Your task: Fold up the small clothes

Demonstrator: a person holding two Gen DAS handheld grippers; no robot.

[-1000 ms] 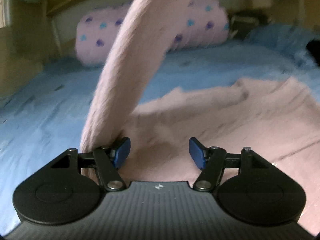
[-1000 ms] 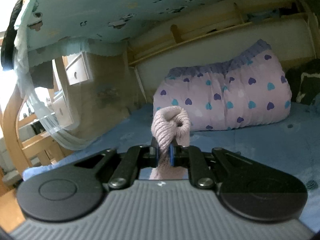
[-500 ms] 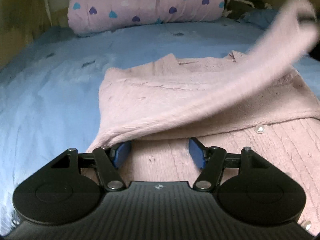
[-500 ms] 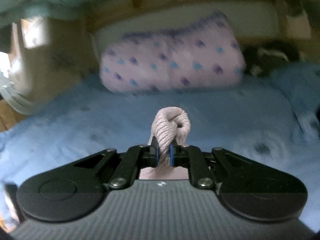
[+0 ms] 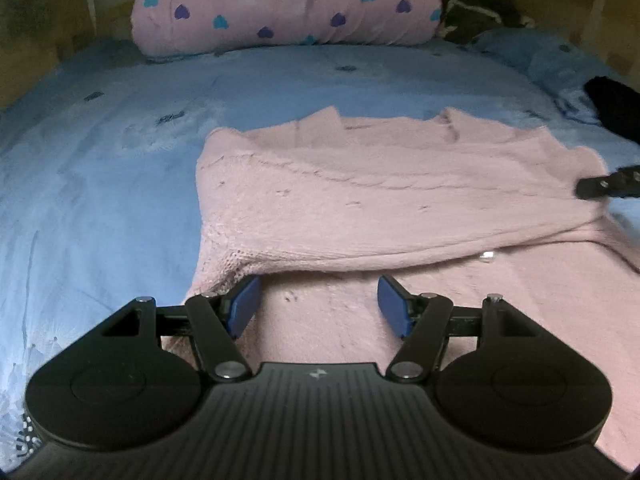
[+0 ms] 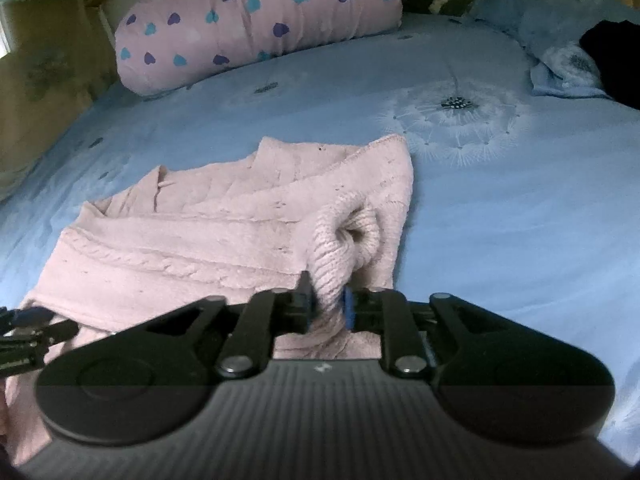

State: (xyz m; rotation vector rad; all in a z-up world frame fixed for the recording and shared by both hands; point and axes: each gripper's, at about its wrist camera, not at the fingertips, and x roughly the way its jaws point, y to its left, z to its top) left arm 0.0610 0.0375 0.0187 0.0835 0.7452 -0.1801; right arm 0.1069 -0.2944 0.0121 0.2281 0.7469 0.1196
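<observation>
On the blue bedsheet (image 5: 120, 168), a pink knitted cardigan (image 5: 360, 200) lies spread flat, roughly central in the left wrist view and at 9–10 o'clock of the right gripper in the right wrist view. Fabric: pale pink, ribbed and cable-knit texture, fuzzy surface; one small shiny button (image 5: 487, 256) shows near the folded edge. A sleeve (image 5: 400, 236) is laid across the body, long axis running from about 8 o'clock to 3 o'clock in the left wrist view. Collar edge points toward 12 o'clock, toward the heart-print pillow (image 5: 288, 4). Left gripper (image 5: 318, 306): blue pads spread wide apart, nothing between them, hovering low over the garment's lower part; left pad sits just beside the sleeve's folded edge. Right gripper (image 6: 328, 304): jaws pressed onto the ribbed sleeve cuff (image 6: 346, 236), which bunches up and opens toward 12 o'clock. A dark cloth (image 6: 612, 56) lies at 2 o'clock, well apart from the cardigan. A dandelion print (image 6: 456, 116) marks the sheet at 1 o'clock.
</observation>
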